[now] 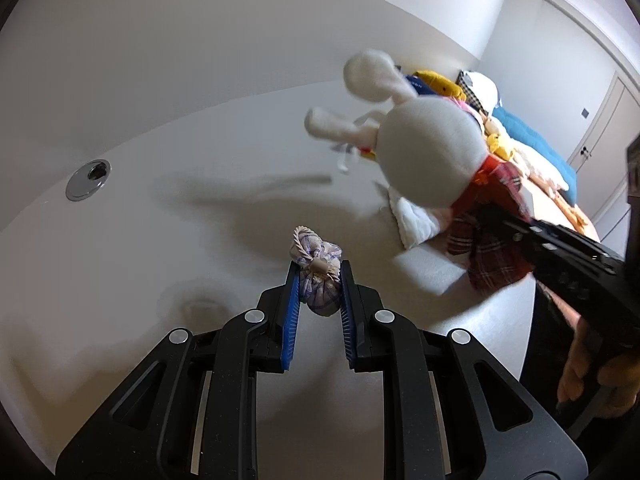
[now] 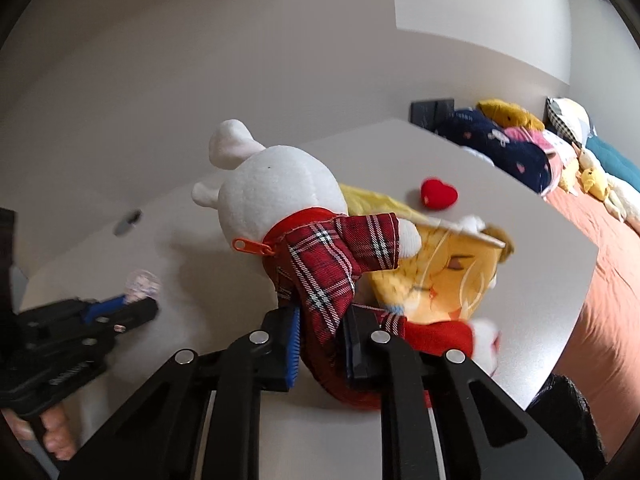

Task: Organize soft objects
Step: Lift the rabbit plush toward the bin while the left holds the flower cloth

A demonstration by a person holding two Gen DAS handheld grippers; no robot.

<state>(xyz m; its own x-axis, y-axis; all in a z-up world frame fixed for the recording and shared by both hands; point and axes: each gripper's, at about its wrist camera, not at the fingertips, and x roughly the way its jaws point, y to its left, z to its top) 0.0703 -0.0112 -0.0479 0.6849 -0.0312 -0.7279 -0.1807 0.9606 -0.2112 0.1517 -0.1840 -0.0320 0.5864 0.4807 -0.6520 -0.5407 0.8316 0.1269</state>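
Left claw (image 1: 319, 280) pinches a small checked cloth pouch (image 1: 320, 280) between its blue pads (image 1: 291, 308), the tied neck with its cord loop and bead sticking out past the fingertips. Below the pouch lies a white table (image 1: 200, 240), and well ahead and to the left of this claw a round metal cable port (image 1: 88, 179) sits in the tabletop.

Right claw (image 2: 320, 320) is pressed together on the red plaid dress of a white stuffed rabbit (image 2: 280, 192); the cloth is bunched between its pads and hangs down behind them. The rabbit's round head and ears rise just ahead of the fingertips, tilted to the left, with an orange zipper pull (image 2: 244, 245) at its neck. From the left wrist view the same rabbit (image 1: 434, 152) shows up ahead and to the right of the left claw, with the right claw's black body (image 1: 560, 248) reaching in from the right edge.

Directly under and to the right of the rabbit lies a yellow printed cushion (image 2: 448, 280). Farther ahead of the right claw a small red heart (image 2: 439, 193) rests on the table, apart from the rest. Beyond the table's right edge, a row of soft toys and pillows (image 2: 520, 148) lies along a bed with an orange sheet (image 2: 616, 280).
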